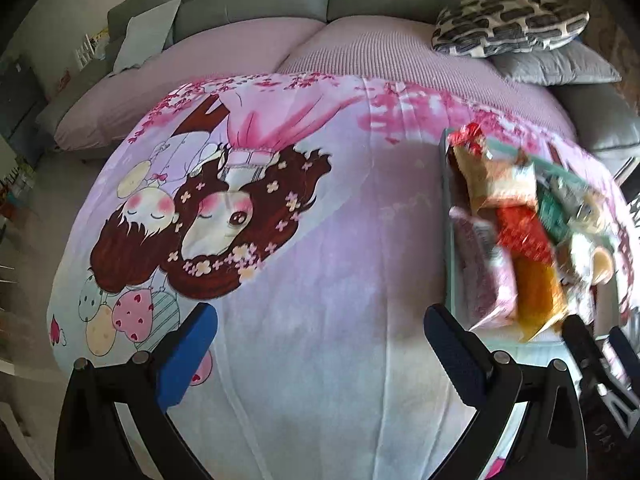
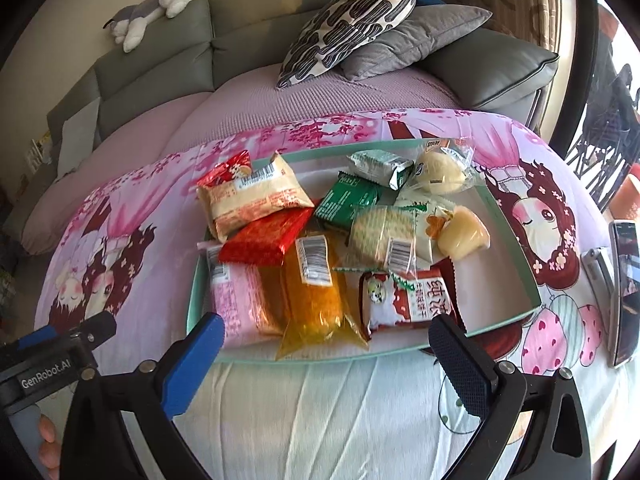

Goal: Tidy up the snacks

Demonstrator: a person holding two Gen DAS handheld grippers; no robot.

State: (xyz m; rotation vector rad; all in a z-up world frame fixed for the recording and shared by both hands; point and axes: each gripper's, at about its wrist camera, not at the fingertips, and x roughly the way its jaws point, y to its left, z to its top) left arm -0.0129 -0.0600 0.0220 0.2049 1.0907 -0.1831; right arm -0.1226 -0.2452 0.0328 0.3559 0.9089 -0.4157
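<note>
Right wrist view puts your right claw [image 2: 328,344] spread wide and empty, its blue pads just short of the near rim of the mint-green tray [image 2: 516,248]. The tray sits on a tabletop covered by a pink cartoon-print cloth [image 2: 320,408], and all the snacks you can see lie inside it. A clear orange-yellow packet [image 2: 316,292] lies nearest you, its end overhanging the near rim. To its left lies a pink wrapper [image 2: 236,296], and to its right a red-and-white pouch [image 2: 408,300] with printed characters. Behind them a red foil bar [image 2: 266,236] leans under a beige bread packet [image 2: 252,196], with a smaller red packet [image 2: 230,170] tucked at the far left corner. Two green packets [image 2: 352,198] and [image 2: 380,166] sit mid-tray, a round cracker bag [image 2: 380,232] in front of them, a pale bun in clear wrap [image 2: 440,172] at the far right, and a yellow jelly cup [image 2: 464,238] beside the crackers. A phone [image 2: 626,288] lies on the cloth, right of the tray.

In the left wrist view your left claw [image 1: 320,340] is also spread and holding nothing, over bare cloth to the left of the tray, which shows blurred at the right edge. A grey sofa [image 2: 160,64] with patterned cushions [image 2: 352,20] stands behind.
</note>
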